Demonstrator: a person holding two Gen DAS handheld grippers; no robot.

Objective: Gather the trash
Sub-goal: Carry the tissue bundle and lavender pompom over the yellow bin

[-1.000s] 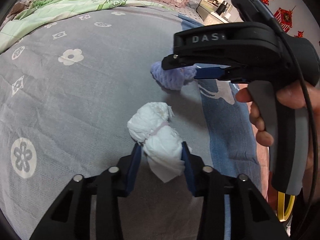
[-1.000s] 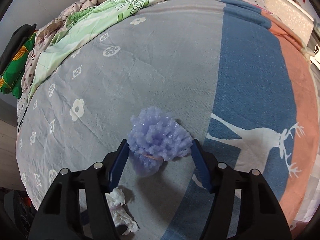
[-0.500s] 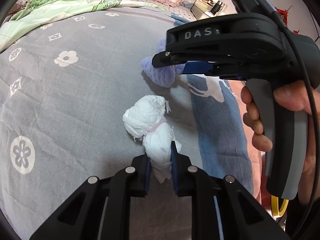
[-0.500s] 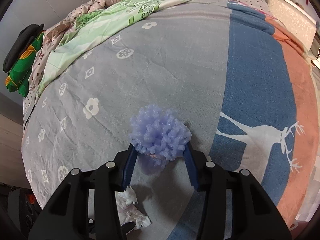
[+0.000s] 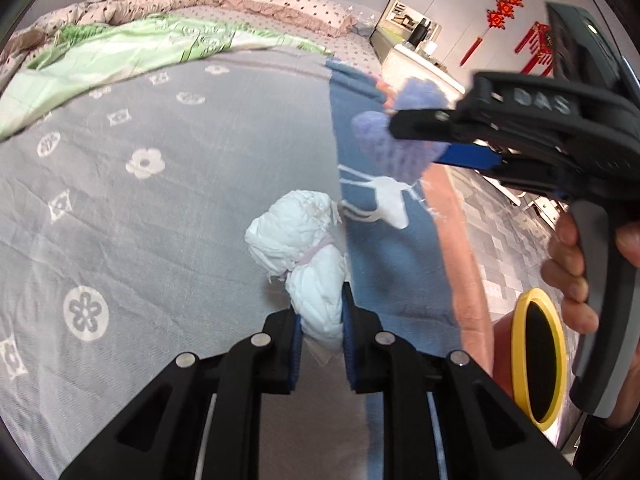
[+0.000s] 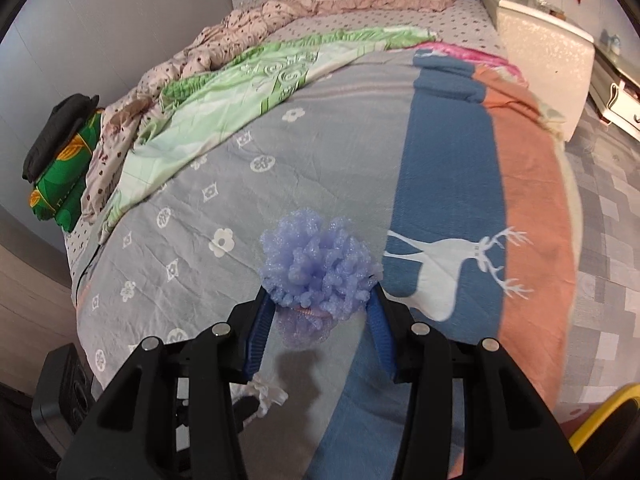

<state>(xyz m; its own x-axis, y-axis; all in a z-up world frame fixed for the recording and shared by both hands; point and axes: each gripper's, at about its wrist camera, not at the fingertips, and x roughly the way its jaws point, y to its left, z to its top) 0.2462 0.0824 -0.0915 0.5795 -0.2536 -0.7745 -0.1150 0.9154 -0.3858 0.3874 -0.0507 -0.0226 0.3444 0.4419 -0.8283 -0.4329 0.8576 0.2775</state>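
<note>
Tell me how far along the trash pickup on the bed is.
Both pieces are gripped: the left gripper pinches the white wad, the right gripper clamps the purple foam ball, which casts a shadow on the bedspread. Left: dropping both into the yellow-rimmed bin.

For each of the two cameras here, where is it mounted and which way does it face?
Left wrist: sits on the left tongs, looking down at the bed; they pinch the white tissue wad; right tongs and a hand show.
Right wrist: sits on the right tongs, facing the pillows, gripping the purple puff.
Shared: both bundles, bed, yellow-rimmed bin.
</note>
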